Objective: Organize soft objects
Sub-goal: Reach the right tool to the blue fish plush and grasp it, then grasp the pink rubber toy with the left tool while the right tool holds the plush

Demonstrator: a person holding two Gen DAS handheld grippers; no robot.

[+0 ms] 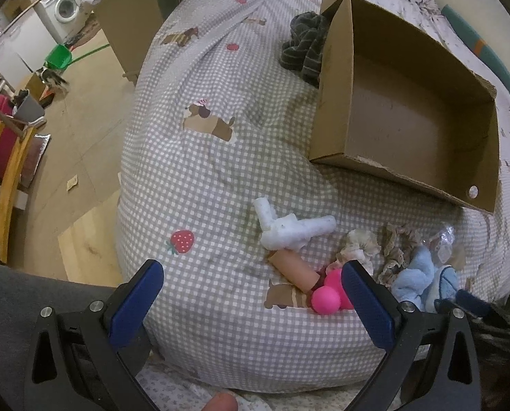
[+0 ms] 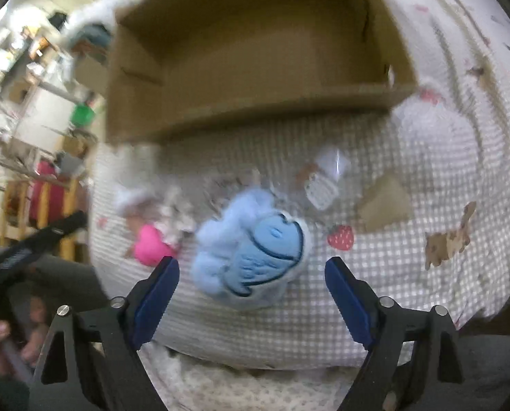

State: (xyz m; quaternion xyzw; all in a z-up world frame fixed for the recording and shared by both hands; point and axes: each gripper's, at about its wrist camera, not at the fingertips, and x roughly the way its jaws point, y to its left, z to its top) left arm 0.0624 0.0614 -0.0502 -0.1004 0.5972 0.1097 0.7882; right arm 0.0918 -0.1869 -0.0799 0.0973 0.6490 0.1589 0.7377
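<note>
We see both claws pointing steeply down over a bed (image 1: 200,157) covered in a grey-and-white checked quilt printed with dogs and strawberries. The left claw (image 1: 251,284) stands spread, its blue pads apart with nothing between them; the right claw (image 2: 251,282) is likewise spread wide, pinching nothing, in a motion-blurred view. An open cardboard box (image 1: 337,96), plain brown and shallow with nothing inside, sits on the quilt beyond the loose items. A dark striped cloth (image 1: 304,46) lies crumpled against the box's far outer wall. The soft objects lie in a loose row on the quilt between box and claws: a fluffy pale-blue towel (image 2: 251,250) with a darker blue stitched patch, just ahead of the right claw's pads; a white foam piece (image 1: 296,229), branched and speckled; a tan cardboard tube (image 1: 294,272); two frilled scrunchies (image 1: 378,246), cream and beige; and a glossy pink ball toy (image 1: 330,291), rounded, beside the left claw's right pad.
</note>
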